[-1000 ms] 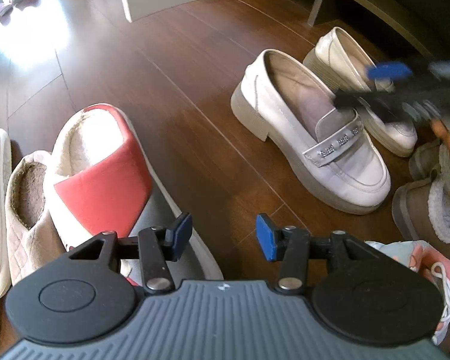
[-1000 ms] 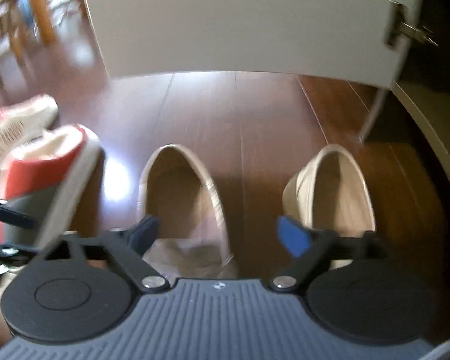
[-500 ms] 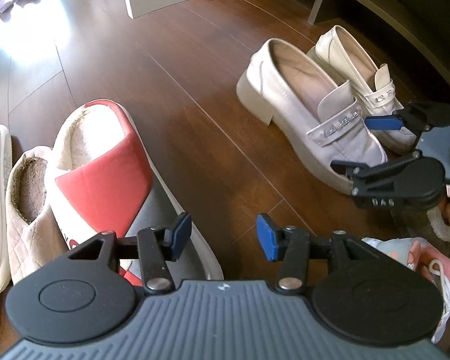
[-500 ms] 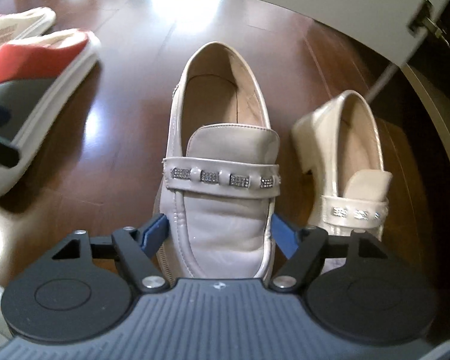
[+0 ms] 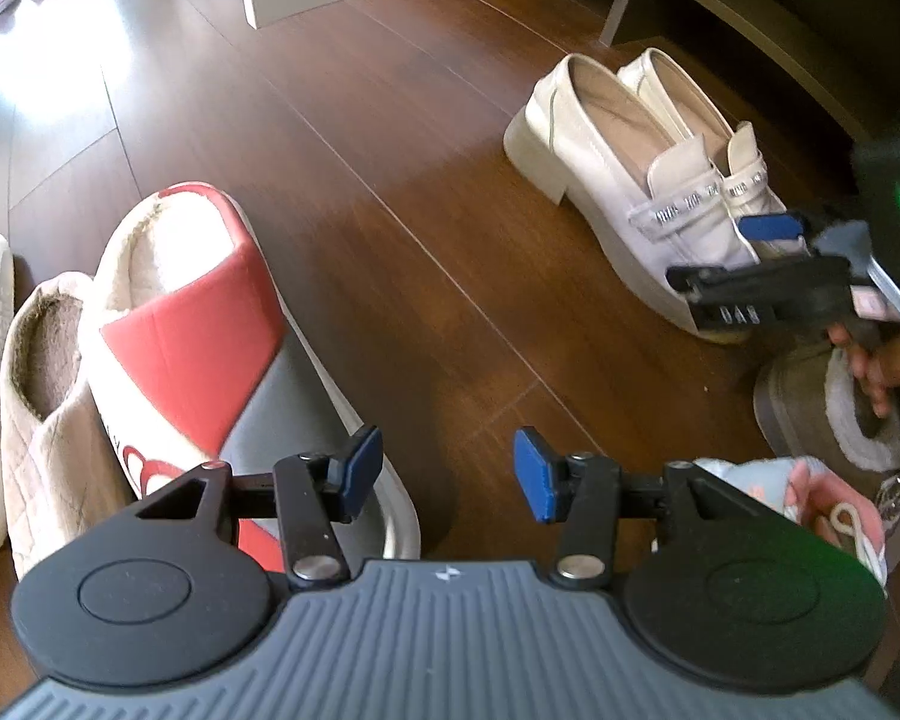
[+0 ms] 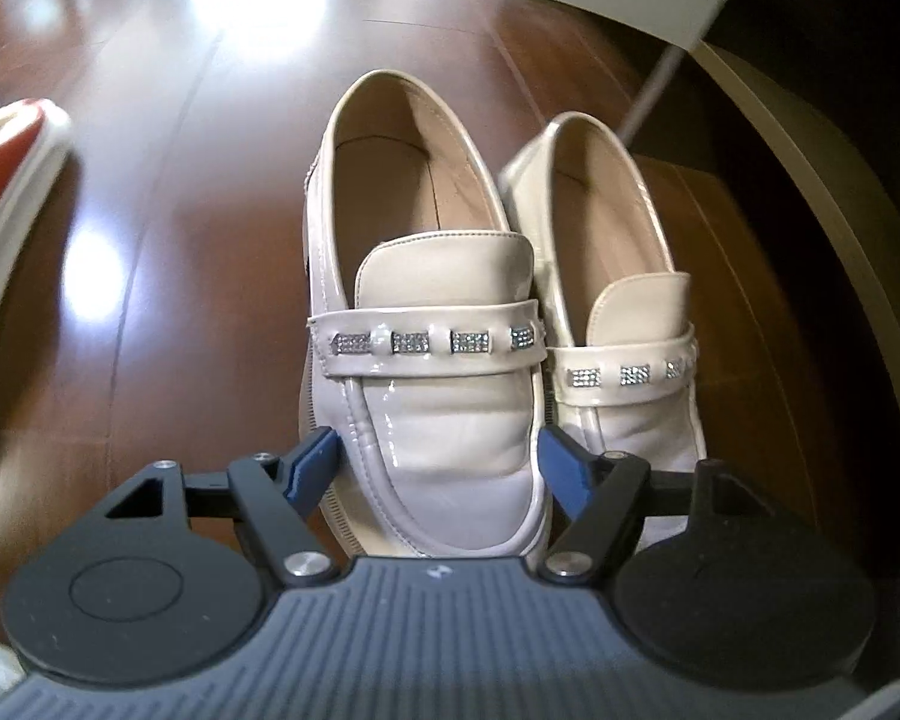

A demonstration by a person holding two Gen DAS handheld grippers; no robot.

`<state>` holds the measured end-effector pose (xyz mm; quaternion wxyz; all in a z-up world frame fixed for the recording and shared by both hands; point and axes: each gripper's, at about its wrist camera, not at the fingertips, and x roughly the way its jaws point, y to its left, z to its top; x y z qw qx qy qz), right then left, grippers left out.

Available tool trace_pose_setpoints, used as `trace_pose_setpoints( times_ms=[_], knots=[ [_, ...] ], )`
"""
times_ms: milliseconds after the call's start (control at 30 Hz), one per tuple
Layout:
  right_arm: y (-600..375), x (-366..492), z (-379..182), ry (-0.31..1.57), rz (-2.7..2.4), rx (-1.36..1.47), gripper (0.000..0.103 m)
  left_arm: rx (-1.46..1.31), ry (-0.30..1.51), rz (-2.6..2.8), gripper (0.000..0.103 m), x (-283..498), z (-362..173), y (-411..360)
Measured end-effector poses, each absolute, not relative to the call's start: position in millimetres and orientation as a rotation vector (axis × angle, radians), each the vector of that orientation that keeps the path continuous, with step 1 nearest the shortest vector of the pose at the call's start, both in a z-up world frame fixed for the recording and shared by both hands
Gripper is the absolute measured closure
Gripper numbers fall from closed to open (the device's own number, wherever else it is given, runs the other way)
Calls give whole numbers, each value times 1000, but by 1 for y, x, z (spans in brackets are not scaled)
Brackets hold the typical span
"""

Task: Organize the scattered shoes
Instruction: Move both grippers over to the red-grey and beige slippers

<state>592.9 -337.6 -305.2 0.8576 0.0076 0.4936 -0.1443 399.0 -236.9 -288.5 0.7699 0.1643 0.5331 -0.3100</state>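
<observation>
Right gripper jaws opening, cream loafer toe between them, its mate just beside, left gripper jaws spread, empty, over floor.

Two cream loafers side by side on wooden floor, red slipper near left gripper, jaws apart over bare boards.
</observation>
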Motion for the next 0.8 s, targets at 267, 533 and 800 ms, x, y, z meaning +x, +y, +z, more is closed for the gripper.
trace_pose_setpoints(
  times_ms=[267,533,800],
  knots=[
    [-309,565,-248,934,-162,121,16,471,1156,-628,45,386,-242,-153],
    [-205,553,-223,951,130,78,13,362,1155,-506,45,375,-221,-71],
    [-145,565,-217,989,204,-23,13,199,1141,-445,43,376,-228,-32]
  ],
)
